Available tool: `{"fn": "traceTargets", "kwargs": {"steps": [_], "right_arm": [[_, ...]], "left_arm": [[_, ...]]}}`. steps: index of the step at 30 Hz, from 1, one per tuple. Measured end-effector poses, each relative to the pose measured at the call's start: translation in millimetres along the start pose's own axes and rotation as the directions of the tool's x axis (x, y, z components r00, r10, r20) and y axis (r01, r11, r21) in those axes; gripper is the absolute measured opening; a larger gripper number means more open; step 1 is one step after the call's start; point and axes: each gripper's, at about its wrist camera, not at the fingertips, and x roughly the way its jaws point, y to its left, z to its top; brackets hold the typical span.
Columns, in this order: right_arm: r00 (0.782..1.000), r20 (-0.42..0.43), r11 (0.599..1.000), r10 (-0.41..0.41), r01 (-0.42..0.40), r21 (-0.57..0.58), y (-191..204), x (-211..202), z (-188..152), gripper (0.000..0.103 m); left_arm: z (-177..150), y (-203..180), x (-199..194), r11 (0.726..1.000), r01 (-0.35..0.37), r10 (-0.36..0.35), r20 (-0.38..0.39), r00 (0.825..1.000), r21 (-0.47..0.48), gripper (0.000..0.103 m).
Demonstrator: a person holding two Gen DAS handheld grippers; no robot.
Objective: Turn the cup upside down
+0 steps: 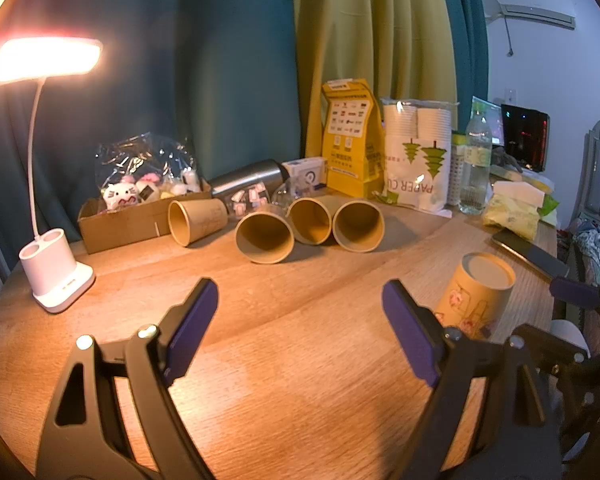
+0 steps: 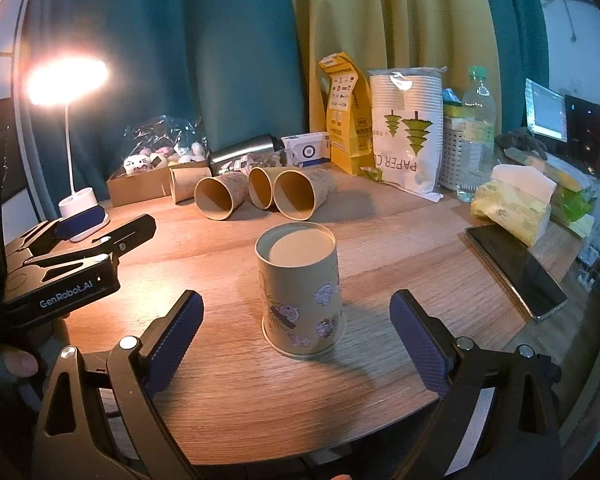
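A brown paper cup with cartoon stickers stands upside down, base up, on the wooden table; it also shows at the right in the left wrist view. My right gripper is open and empty, its blue pads on either side of the cup and a little nearer than it. My left gripper is open and empty over bare table, left of that cup; it also shows at the left of the right wrist view. Several more brown cups lie on their sides at the back.
A lit white desk lamp stands at the left. A cardboard box of toys, a steel flask, a yellow bag, a paper-cup pack and a water bottle line the back. A phone and tissue pack lie at the right.
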Motion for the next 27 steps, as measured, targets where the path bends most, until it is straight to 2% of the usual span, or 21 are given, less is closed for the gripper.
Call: {"fn": "traceTargets", "kwargs": {"steps": [21, 27], "right_arm": [[1.000, -0.004, 1.000, -0.007, 0.007, 0.004, -1.0, 1.8, 0.3, 0.096], [1.000, -0.005, 1.000, -0.008, 0.008, 0.006, -0.8, 2.2, 0.2, 0.096]], "left_arm": [[0.4, -3.0, 4.9, 1.000, -0.013, 0.013, -0.017, 1.000, 0.013, 0.086], [-0.5, -2.7, 1.1, 1.000, -0.018, 0.018, -0.001, 1.000, 0.016, 0.086]]}}
